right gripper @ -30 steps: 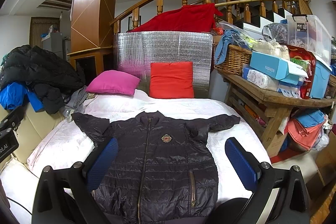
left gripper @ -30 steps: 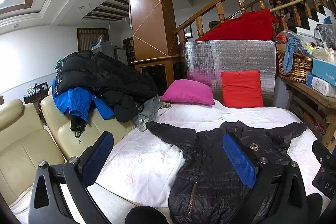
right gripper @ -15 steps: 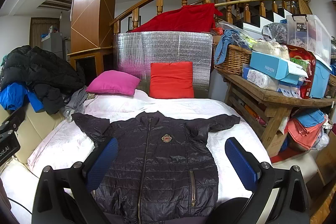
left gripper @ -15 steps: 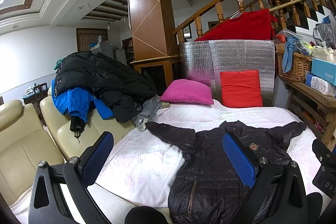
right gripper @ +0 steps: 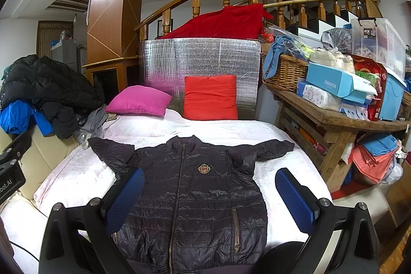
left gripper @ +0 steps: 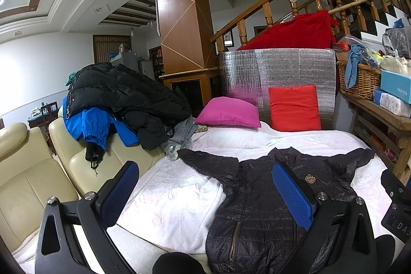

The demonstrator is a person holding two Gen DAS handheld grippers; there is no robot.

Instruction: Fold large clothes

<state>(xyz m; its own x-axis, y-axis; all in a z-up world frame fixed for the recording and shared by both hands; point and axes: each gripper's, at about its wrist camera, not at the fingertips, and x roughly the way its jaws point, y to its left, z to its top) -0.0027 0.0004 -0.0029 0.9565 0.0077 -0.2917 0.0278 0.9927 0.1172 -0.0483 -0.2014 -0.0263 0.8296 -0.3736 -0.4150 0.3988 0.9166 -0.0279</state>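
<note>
A dark quilted jacket (right gripper: 195, 191) lies flat and face up on the white bed cover (right gripper: 77, 171), zipped, with both sleeves spread out. It also shows in the left wrist view (left gripper: 262, 202). My left gripper (left gripper: 205, 194) is open and empty, held above the jacket's left side near the bed's front edge. My right gripper (right gripper: 209, 194) is open and empty, held above the jacket's lower body. Both have blue pads.
A pink cushion (right gripper: 138, 99) and a red cushion (right gripper: 210, 96) rest at the bed's head against a silver foil panel (right gripper: 200, 60). Coats (left gripper: 115, 96) are piled on the cream sofa (left gripper: 28, 171) at left. A cluttered wooden bench (right gripper: 334, 120) stands at right.
</note>
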